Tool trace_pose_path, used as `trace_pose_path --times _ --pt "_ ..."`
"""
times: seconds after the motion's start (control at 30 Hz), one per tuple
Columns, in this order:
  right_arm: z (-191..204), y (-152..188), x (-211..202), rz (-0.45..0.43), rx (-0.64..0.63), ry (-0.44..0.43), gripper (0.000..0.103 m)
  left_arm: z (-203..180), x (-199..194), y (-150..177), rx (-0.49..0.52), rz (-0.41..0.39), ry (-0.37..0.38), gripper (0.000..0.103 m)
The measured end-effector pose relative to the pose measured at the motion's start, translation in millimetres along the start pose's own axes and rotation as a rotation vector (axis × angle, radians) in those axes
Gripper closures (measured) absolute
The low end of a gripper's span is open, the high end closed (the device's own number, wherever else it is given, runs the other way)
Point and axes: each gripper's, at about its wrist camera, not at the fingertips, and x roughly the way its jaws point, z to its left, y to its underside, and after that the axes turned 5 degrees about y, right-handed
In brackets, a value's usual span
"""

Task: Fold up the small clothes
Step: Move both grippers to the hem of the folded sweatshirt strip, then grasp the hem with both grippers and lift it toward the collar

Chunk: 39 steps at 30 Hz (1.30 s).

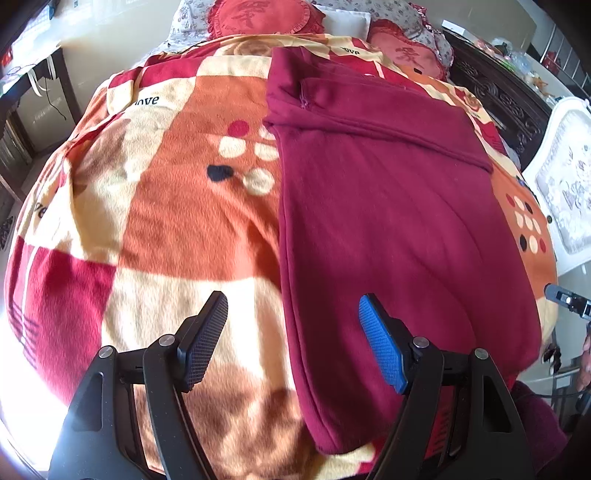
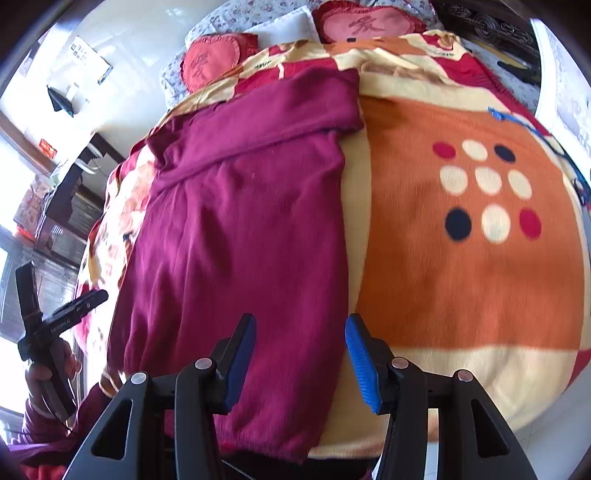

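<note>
A maroon garment [image 1: 388,221] [image 2: 240,229] lies flat on the patterned blanket [image 1: 177,229] [image 2: 461,288], folded lengthwise with a sleeve laid across its far end. My left gripper [image 1: 293,332] hovers open over the garment's left edge near the hem, nothing pinched between its fingers. My right gripper [image 2: 301,350] hovers open over the garment's right edge near the hem, its pads apart and clear of the cloth. In the right wrist view a hand holds the left gripper [image 2: 55,321] at the far left. The right gripper [image 1: 569,299] peeks in at the left wrist view's right edge.
Red heart-shaped cushions [image 1: 258,16] [image 2: 210,61] and a white pillow [image 1: 347,20] lie at the head of the bed. Dark carved furniture [image 1: 498,96] and a white chair [image 1: 565,184] stand on the right, a dark desk [image 1: 33,81] on the left.
</note>
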Motion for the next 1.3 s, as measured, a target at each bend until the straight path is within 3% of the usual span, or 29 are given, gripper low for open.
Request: trace_pose_path --times 0.27,0.4,0.57,0.7,0.9,1.3 --pt "4 36 5 0.027 -0.007 -0.016 0.054 -2 -2 24 -0.019 0.056 0.062 0.029" --pt "3 42 11 0.04 -0.02 0.002 0.054 2 -3 37 -0.049 0.077 0.09 0.029" --pt "-5 45 16 0.04 0.008 -0.042 0.053 7 6 47 -0.098 0.113 0.125 0.029" --pt "-9 50 26 0.068 0.03 -0.083 0.052 11 12 48 -0.137 0.135 0.16 0.029" --pt "-11 53 29 0.072 0.053 -0.149 0.049 6 19 44 -0.117 0.145 0.163 0.029" --pt "-14 53 30 0.08 0.064 -0.183 0.049 -2 13 39 -0.09 0.148 0.194 0.029"
